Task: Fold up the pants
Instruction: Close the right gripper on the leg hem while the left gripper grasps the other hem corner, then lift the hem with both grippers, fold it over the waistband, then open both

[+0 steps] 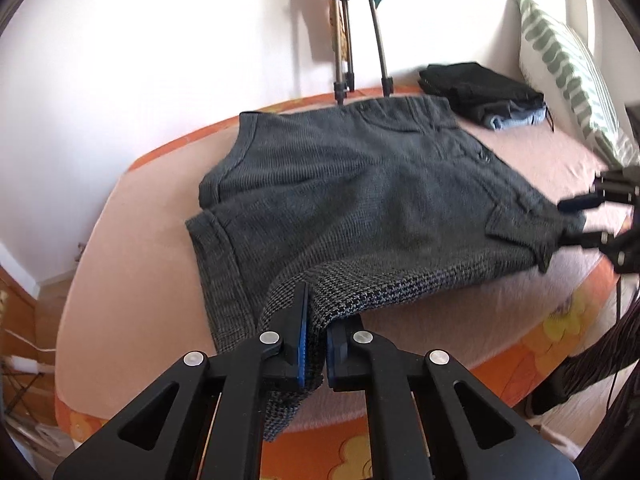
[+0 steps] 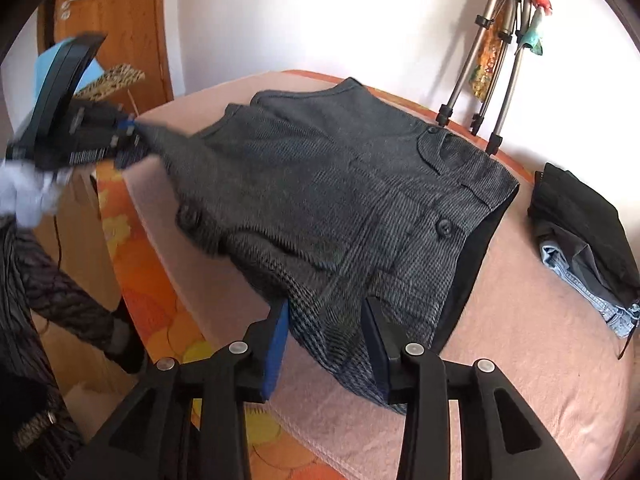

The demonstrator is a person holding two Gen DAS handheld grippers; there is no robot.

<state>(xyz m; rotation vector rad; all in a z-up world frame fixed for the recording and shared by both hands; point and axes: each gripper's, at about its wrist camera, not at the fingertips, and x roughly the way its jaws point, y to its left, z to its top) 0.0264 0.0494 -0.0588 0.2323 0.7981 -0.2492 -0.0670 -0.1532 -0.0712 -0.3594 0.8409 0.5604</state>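
Dark grey checked pants (image 1: 360,184) lie spread on a pink-covered bed (image 1: 132,264); they also show in the right wrist view (image 2: 340,200). My left gripper (image 1: 316,336) is shut on a near corner of the pants and lifts it slightly. It shows at the left of the right wrist view (image 2: 128,136), pinching the fabric. My right gripper (image 2: 324,344) has its jaws spread, with the waistband corner between them; the fabric touches the pads. In the left wrist view it shows at the right edge (image 1: 576,220), astride the pants corner.
A stack of folded dark and denim clothes (image 1: 484,96) lies at the back of the bed, also in the right wrist view (image 2: 584,240). A green-patterned pillow (image 1: 568,68) leans on the wall. Tripod legs (image 1: 360,40) stand behind the bed. An orange flowered sheet edge (image 2: 132,264) borders the mattress.
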